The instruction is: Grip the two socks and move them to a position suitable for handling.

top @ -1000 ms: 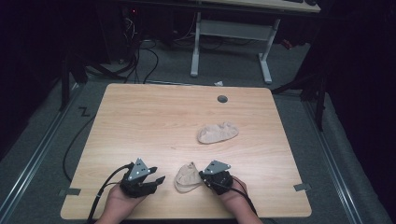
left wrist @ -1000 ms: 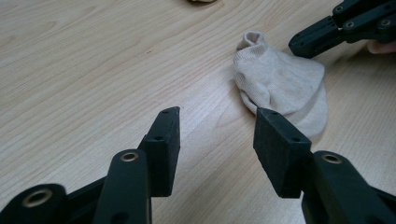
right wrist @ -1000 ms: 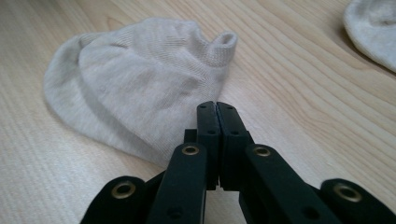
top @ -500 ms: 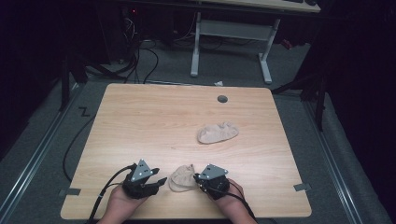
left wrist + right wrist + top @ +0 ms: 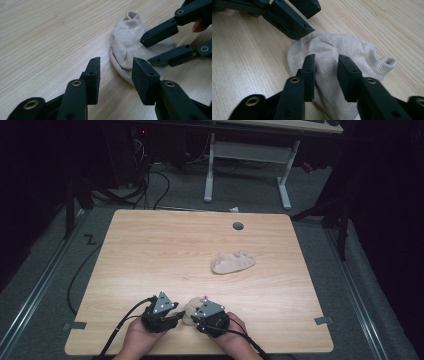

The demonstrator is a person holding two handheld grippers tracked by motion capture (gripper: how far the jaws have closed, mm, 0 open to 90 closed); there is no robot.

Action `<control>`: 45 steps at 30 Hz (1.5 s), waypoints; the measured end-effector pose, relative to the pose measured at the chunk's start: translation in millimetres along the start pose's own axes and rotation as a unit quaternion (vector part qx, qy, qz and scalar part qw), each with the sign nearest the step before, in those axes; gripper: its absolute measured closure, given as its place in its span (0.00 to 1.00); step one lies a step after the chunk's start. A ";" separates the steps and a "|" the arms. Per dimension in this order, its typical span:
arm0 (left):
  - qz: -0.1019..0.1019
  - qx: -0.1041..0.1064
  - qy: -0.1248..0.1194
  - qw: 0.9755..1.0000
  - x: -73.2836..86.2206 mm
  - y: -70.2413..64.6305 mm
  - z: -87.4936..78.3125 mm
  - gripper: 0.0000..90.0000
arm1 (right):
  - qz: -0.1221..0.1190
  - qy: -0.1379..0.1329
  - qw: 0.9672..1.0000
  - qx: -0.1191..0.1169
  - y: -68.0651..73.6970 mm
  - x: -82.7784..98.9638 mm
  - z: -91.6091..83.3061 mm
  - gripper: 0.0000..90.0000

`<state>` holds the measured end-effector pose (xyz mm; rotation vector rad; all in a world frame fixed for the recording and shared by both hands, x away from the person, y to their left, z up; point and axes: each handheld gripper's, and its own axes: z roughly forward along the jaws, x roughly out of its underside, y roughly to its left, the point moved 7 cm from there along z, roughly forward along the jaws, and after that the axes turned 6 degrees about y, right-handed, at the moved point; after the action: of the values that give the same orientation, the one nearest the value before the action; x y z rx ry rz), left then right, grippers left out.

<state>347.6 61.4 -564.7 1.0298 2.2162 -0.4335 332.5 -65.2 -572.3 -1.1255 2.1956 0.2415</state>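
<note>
Near the front edge of the wooden table [image 5: 150, 250], a small cream sock [image 5: 192, 309] lies flat between two black grippers. The left gripper [image 5: 176, 316] sits just to the left of the sock. Its jaws are spread, with bare wood and the sock's rounded edge in the gap, and they have just been closing a little. Its pads do not press on the sock. The right gripper [image 5: 196, 317] sits just to the right of the sock. Its jaws have just been opening, and they stand apart over the cloth without squeezing it. In the left gripper view, the sock [image 5: 127, 47] has its open cuff pointing away, and the right gripper [image 5: 160, 47] pokes in from the far side with its tips over the cloth. In the right gripper view, the left gripper [image 5: 299, 22] reaches the sock's [image 5: 352, 50] far edge. A second sock [image 5: 232, 262] lies well apart, farther back toward the middle. All around the near sock, to the left, right and back, the table is bare wood with lots of room. A small round hole [image 5: 238, 226] sits near the back edge.
</note>
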 end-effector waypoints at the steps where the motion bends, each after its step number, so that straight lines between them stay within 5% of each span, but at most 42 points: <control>1: -0.001 0.000 0.002 1.000 -0.1 -0.7 0.7 0.66 | -0.003 0.000 1.000 0.003 -0.5 0.5 0.5 0.77; 9: 0.003 0.005 -0.013 1.000 -6.4 -5.7 -2.0 0.66 | 0.001 0.000 1.000 -0.004 -0.3 2.0 2.1 0.80; 19: 0.009 -0.008 0.032 0.999 4.3 -5.4 8.7 0.71 | 0.002 -0.001 1.000 -0.004 -0.7 2.3 2.3 0.82; 29: 0.011 -0.009 0.029 0.999 4.9 -6.0 8.8 0.73 | -0.003 -0.007 1.000 0.004 -2.8 1.4 -3.6 0.95; 36: 0.011 -0.009 0.028 1.000 5.3 -6.0 8.6 0.73 | 0.021 -0.027 0.999 0.033 -19.7 7.4 -22.5 0.95; 45: 0.014 -0.008 0.029 0.999 5.5 -5.5 8.3 0.72 | 0.094 -0.019 0.993 0.076 -58.1 51.0 -49.9 0.93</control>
<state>344.2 56.6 -574.4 1.0756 2.2507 -0.3762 333.1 -156.1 -558.3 -0.8266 2.2469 0.1719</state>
